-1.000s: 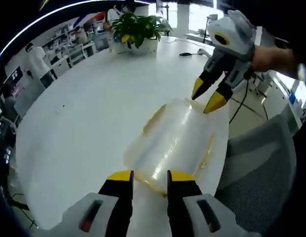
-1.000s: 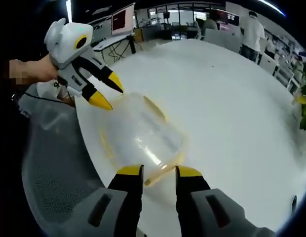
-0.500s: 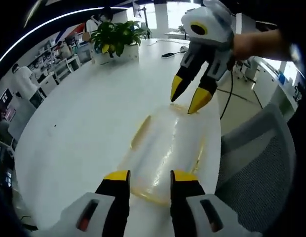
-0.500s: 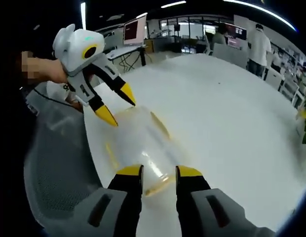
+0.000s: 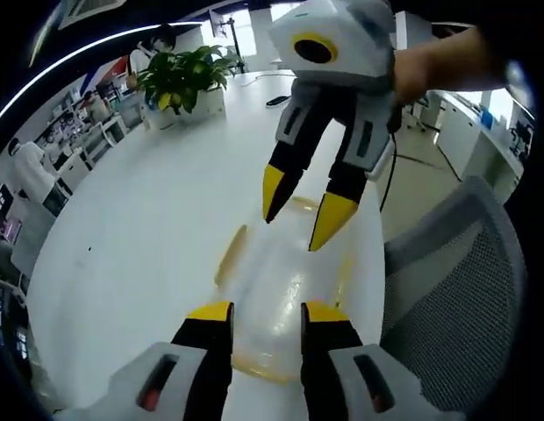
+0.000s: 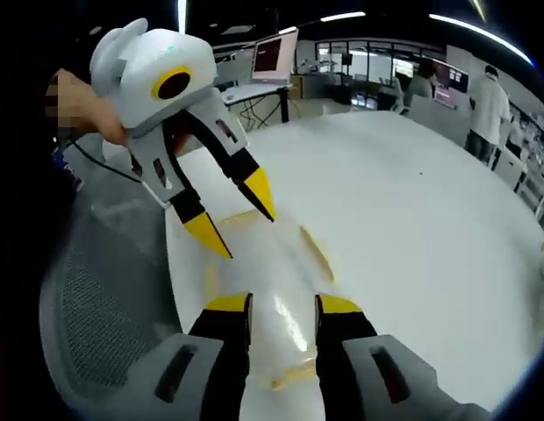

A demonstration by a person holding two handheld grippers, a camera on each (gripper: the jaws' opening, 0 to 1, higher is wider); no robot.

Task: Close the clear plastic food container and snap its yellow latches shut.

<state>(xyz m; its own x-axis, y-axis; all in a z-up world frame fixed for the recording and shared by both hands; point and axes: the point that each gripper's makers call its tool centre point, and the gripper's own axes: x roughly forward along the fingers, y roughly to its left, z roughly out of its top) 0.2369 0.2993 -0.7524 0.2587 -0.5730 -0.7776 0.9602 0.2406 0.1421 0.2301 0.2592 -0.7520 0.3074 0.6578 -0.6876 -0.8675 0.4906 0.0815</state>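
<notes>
Clear plastic food container with yellow latches (image 5: 281,289) lies on the round white counter (image 5: 140,228), lower centre of the left gripper view, close to the counter's right edge. The lid looks seated on it. Latches: a yellow side latch (image 5: 230,254) reads as a flat strip on the left flank, another yellow strip (image 6: 317,253) shows right of centre in the right gripper view — whether any is snapped home I cannot tell.

Left hand-held gripper (image 5: 265,310) spread, jaws straddling the near end of the container, pinching nothing. Right hand-held gripper (image 6: 283,303) likewise spread over the opposite end; each shows in the other's view, tips apart and poised above the lid.

Judgement: closing likely done, latching left.

Room: open counter on the far side; grey mesh chair (image 5: 447,289) sits just past the near edge. Potted green plant (image 5: 180,74) well apart.
</notes>
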